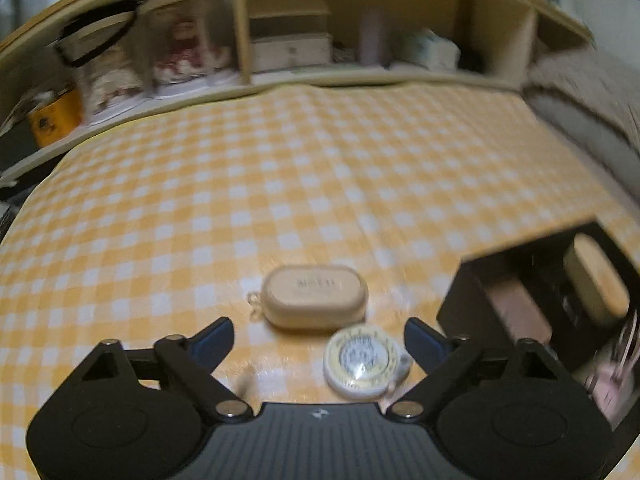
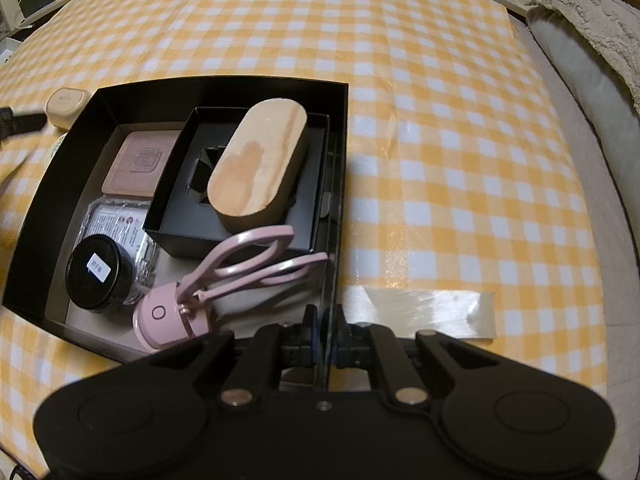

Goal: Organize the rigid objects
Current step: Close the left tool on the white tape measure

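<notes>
My left gripper (image 1: 320, 338) is open above the yellow checked tablecloth. A round white and yellow tin (image 1: 365, 362) lies between its fingers, nearer the right one. A beige oval case (image 1: 314, 296) lies just beyond; it also shows in the right wrist view (image 2: 66, 105). My right gripper (image 2: 325, 322) is shut on the right wall of the black box (image 2: 338, 208). The box holds a wooden oval brush (image 2: 260, 162) on a smaller black box (image 2: 180, 208), a pink eyelash curler (image 2: 224, 276), a black jar (image 2: 96, 274), a pink square pad (image 2: 140, 164) and a clear packet (image 2: 120, 224).
A wooden shelf (image 1: 288, 40) full of boxes and bottles stands behind the table. A grey blanket (image 2: 592, 60) lies along the right edge. A strip of tape (image 2: 420, 312) sticks to the cloth by the box. The box also shows in the left wrist view (image 1: 472, 300).
</notes>
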The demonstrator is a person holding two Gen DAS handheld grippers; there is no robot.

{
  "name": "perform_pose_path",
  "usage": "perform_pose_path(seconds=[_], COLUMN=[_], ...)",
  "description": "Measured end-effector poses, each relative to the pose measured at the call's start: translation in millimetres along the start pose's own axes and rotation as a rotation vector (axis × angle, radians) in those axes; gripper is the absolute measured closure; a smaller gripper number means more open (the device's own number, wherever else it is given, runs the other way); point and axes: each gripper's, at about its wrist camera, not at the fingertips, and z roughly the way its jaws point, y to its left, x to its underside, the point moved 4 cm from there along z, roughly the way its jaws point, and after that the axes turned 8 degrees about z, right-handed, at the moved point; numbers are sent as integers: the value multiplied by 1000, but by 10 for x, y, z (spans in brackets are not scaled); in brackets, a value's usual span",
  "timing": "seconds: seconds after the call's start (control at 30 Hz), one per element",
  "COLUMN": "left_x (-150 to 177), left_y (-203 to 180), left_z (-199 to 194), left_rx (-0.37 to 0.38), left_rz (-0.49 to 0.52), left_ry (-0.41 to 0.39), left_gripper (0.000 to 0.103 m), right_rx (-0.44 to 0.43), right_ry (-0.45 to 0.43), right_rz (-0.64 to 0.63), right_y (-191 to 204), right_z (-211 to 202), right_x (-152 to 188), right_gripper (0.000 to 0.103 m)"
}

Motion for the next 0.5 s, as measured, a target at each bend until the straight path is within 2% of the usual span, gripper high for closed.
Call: perform_pose_path(seconds=[0.2, 0.37, 0.5], left_x=[73, 150, 175], left_y=[-196, -332, -365], left_z=[130, 239, 275], left_rx=[45, 42, 47], left_rz=[109, 182, 195], left_ry=[14, 39, 38], left_gripper=[21, 32, 44], right_rx=[1, 1, 2], right_ry=[0, 0, 0], right_rz=[0, 0, 0], right_y=[0, 0, 3], right_z=[1, 3, 3], right_x=[-1, -1, -1], right_gripper=[96, 96, 96])
